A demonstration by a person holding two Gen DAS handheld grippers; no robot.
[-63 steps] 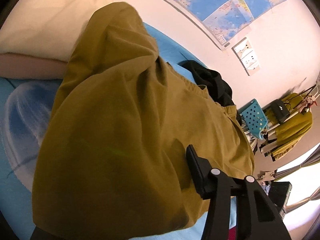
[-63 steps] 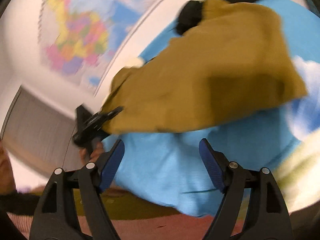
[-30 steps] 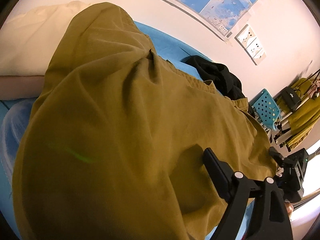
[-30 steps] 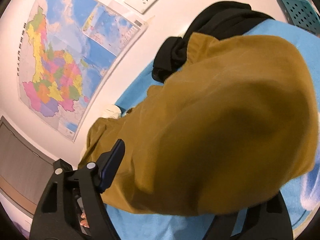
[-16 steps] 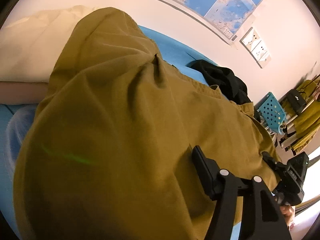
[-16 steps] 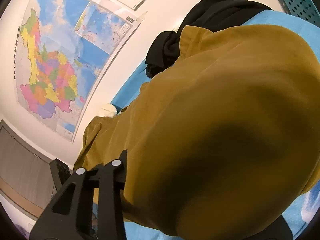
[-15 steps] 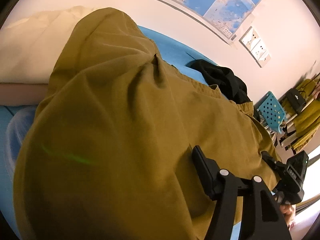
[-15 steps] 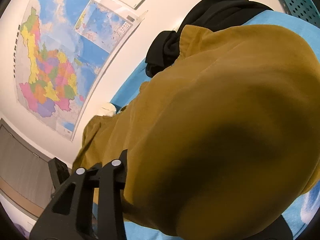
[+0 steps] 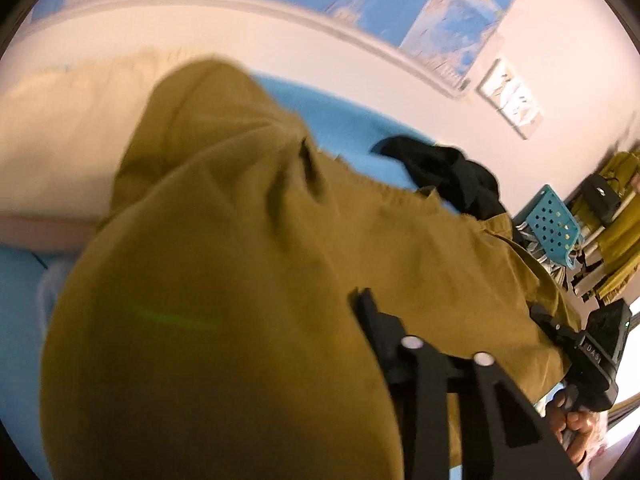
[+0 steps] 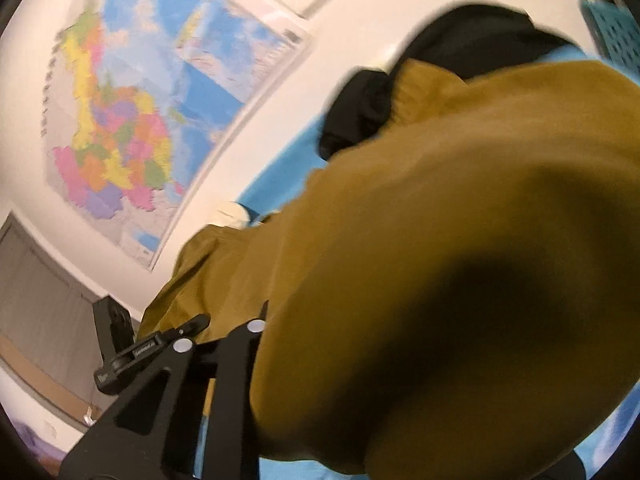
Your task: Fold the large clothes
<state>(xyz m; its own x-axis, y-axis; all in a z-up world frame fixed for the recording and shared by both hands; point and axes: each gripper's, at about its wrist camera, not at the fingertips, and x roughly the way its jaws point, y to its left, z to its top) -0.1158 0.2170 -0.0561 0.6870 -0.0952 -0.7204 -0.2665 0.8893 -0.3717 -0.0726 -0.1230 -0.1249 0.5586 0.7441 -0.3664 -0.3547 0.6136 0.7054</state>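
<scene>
A large mustard-brown garment (image 9: 240,280) drapes over both grippers above a blue bed sheet (image 9: 344,120). My left gripper (image 9: 352,320) is shut on the garment; only its right finger (image 9: 380,328) shows, the other is under the cloth. In the right wrist view the same garment (image 10: 460,260) fills the frame. My right gripper (image 10: 272,332) is shut on the garment's edge; one finger (image 10: 240,344) shows. Each gripper appears in the other's view, holding the cloth's far edge: the right one (image 9: 592,356) and the left one (image 10: 136,352).
A black garment (image 9: 452,176) lies bunched on the sheet by the wall, also in the right wrist view (image 10: 448,72). A cream pillow (image 9: 68,128) lies at the left. A teal perforated basket (image 9: 552,228) and hanging clothes stand at the right. Wall maps (image 10: 132,120) hang behind.
Both grippers have lifted a little with the garment held between them; the views are now blurred by motion. The right gripper closed on the cloth edge about a second ago.
</scene>
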